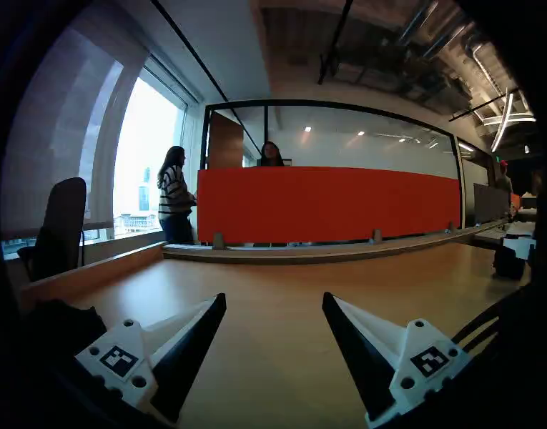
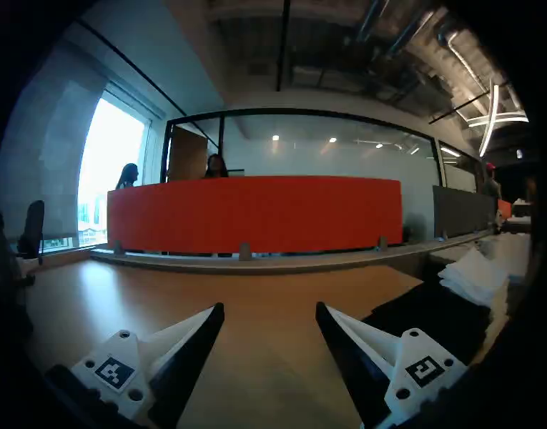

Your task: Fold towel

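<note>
In the left gripper view my left gripper (image 1: 273, 299) hovers low over the bare wooden table (image 1: 287, 286), open, nothing between its fingers. My right gripper (image 2: 269, 309) in the right gripper view is open too and holds nothing. A stack of folded white towels (image 2: 480, 275) lies at the right of that view, with a dark cloth pile (image 2: 430, 311) in front of it, right of the right gripper. A small dark pile with white cloth on top (image 1: 515, 254) sits at the far right of the left gripper view.
An orange divider panel (image 1: 330, 204) runs along the table's far edge. A black office chair (image 1: 55, 229) stands at the left by the window. Two people (image 1: 174, 194) stand behind the divider. A dark object (image 1: 51, 325) lies at the table's left near the left gripper.
</note>
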### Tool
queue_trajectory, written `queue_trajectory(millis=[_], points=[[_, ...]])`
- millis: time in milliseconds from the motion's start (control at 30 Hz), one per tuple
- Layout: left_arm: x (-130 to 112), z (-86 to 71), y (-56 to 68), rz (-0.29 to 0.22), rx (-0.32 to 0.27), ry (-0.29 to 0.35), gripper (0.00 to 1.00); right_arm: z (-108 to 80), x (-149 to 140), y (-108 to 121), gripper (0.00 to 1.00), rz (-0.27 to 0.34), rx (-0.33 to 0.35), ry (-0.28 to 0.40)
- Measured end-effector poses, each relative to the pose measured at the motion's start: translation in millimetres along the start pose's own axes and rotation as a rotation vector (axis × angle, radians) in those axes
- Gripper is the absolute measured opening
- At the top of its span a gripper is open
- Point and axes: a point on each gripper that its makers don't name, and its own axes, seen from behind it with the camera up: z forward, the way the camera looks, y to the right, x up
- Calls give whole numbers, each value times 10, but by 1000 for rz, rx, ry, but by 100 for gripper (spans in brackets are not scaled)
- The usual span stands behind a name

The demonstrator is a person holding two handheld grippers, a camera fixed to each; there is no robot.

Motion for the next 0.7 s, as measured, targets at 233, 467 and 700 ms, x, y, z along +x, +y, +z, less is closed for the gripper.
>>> queue_trajectory(millis=[233, 467, 700], points=[[1, 2, 1, 0, 0, 0, 100, 21, -21, -71, 99, -19, 11, 0], [1, 3, 0, 0, 0, 0, 100, 6, -25, -29, 99, -18, 4, 0], [0, 2, -3, 0, 0, 0, 100, -13, -32, -77, 99, -19, 8, 1]])
